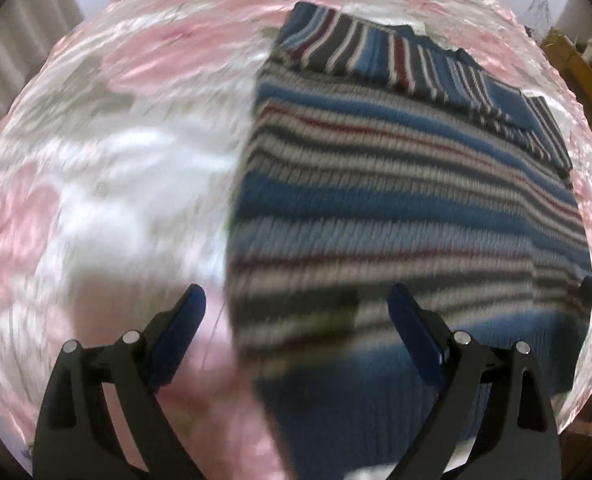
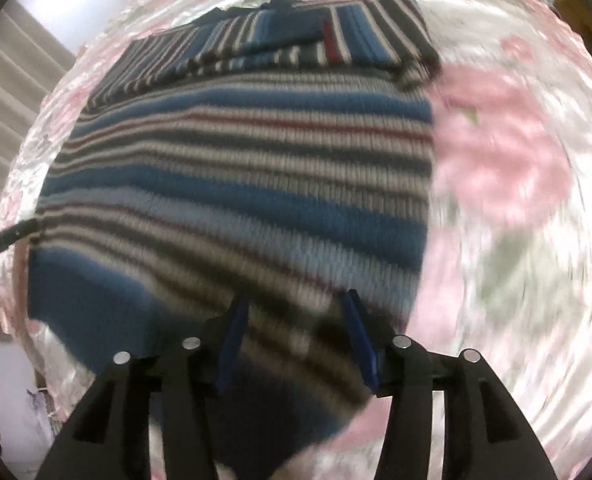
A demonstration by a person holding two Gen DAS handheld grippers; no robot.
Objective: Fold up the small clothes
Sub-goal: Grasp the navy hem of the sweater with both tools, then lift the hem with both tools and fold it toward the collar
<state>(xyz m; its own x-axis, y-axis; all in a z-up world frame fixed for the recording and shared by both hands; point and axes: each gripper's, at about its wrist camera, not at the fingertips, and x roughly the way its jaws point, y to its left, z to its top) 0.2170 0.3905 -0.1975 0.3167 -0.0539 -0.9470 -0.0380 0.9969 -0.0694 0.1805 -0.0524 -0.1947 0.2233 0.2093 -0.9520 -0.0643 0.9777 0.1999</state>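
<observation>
**Striped sweater flat on the floral cover, both grippers over its near hem**

The striped sweater (image 1: 396,184) lies spread on the pink-and-white floral bedspread (image 1: 107,152), its 2 sleeves folded across the far end. The left gripper (image 1: 296,300) hangs wide apart over the sweater's near left corner, 1 finger over the cover, 1 over the knit, nothing between them. The right gripper (image 2: 296,308) sits narrower, over the near right hem, with blurred striped fabric in the gap; whether it touches the pads, I can't tell.
</observation>
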